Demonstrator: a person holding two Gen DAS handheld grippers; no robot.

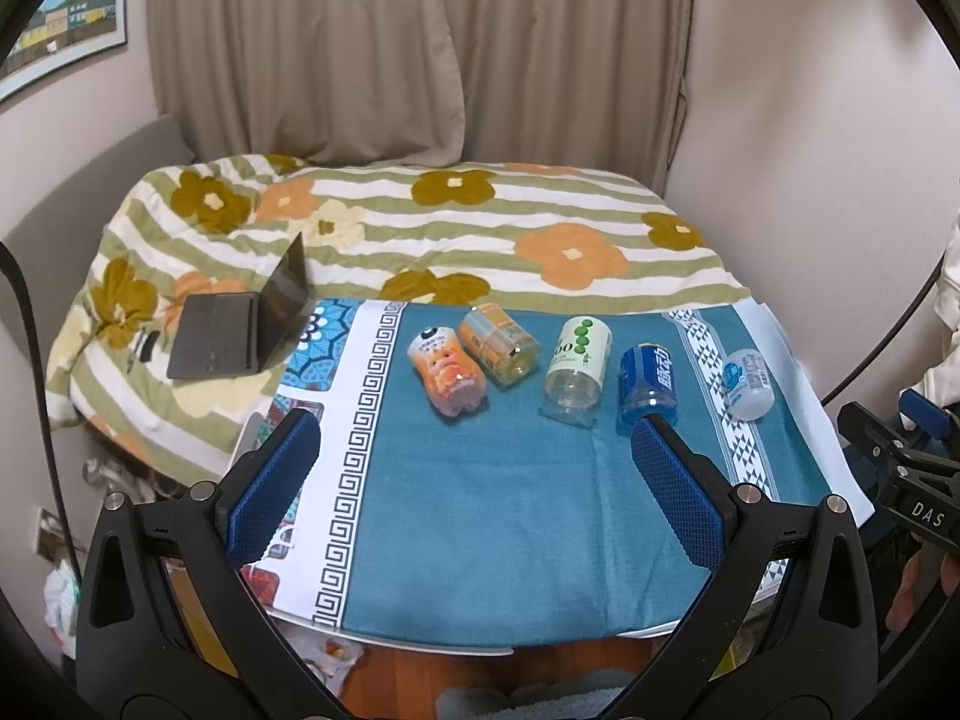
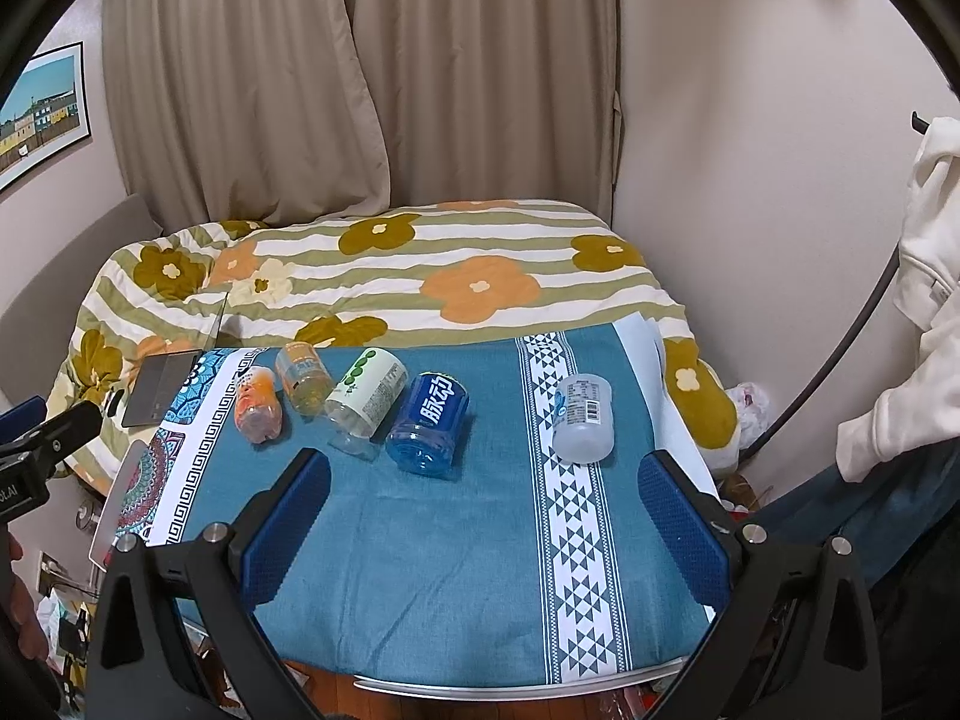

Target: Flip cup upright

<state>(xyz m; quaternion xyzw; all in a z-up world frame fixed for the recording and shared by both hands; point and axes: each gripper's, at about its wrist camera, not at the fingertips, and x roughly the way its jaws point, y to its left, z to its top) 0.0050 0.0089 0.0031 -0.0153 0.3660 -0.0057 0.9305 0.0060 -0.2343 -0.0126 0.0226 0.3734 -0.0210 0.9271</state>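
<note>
Several cut-bottle cups lie on their sides in a row on the blue tablecloth (image 1: 480, 510): a pink-orange one (image 1: 447, 373), an orange-yellow one (image 1: 498, 345), a white-green one (image 1: 577, 367), a blue one (image 1: 648, 383) and a clear white one (image 1: 746, 383). In the right wrist view they show as pink-orange (image 2: 258, 403), orange (image 2: 304, 385), white-green (image 2: 365, 399), blue (image 2: 428, 423) and clear white (image 2: 583, 417). My left gripper (image 1: 474, 438) is open and empty, above the near cloth. My right gripper (image 2: 485, 477) is open and empty, short of the cups.
A flowered quilt (image 1: 420, 228) covers the bed behind the table. An open laptop (image 1: 240, 330) sits on it at the left. Curtains (image 1: 420, 48) hang behind. The table's front edge (image 2: 510, 684) is close below. A white garment (image 2: 924, 300) hangs at the right.
</note>
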